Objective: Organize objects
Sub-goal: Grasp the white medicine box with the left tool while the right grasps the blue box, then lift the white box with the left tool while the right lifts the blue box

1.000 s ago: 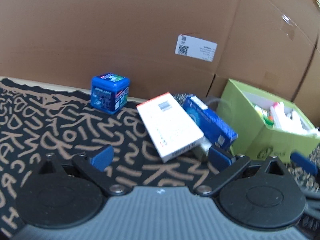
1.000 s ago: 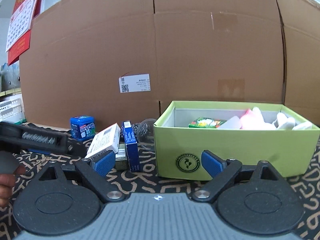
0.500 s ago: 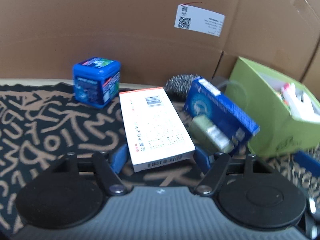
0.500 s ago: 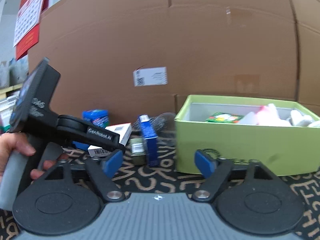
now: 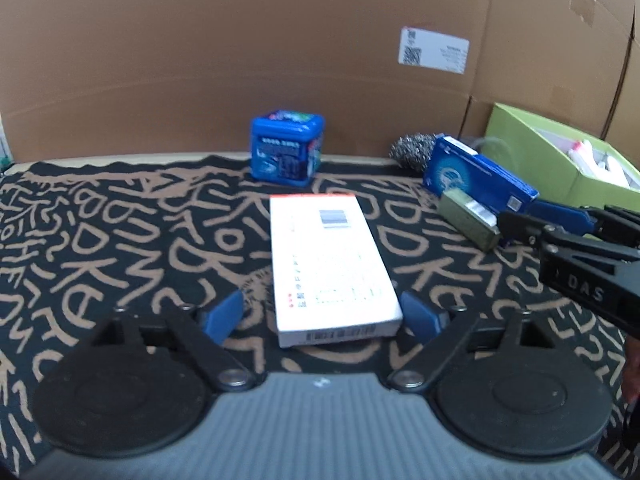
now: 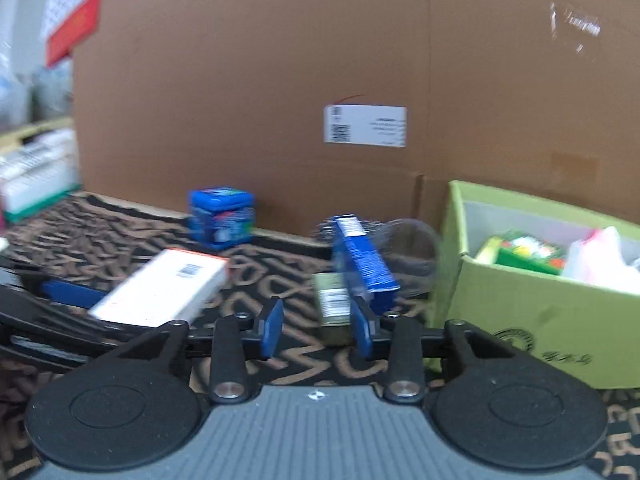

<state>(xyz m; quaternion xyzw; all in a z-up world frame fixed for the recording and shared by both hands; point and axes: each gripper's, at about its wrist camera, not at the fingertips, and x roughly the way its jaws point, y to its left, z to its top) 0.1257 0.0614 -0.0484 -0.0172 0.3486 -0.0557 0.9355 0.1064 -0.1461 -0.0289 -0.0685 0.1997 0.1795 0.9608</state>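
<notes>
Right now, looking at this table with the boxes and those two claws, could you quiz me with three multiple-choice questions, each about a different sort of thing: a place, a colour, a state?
1. Where does the white box lie?
A. Inside the green box
B. Flat on the patterned cloth, between the left claw's fingers
C. On top of the blue cube

2. What colour is the open box holding the sorted items?
A. Light green
B. Red
C. Black

3. How stands the left claw?
A. Shut tight on nothing
B. Out of sight
C. Open, fingers on either side of the white box

Answers:
1. B: it rests on the cloth with a blue finger pad on each side of its near end.
2. A: its walls are light green in both views.
3. C: a gap shows between the left pad and the box.
</notes>
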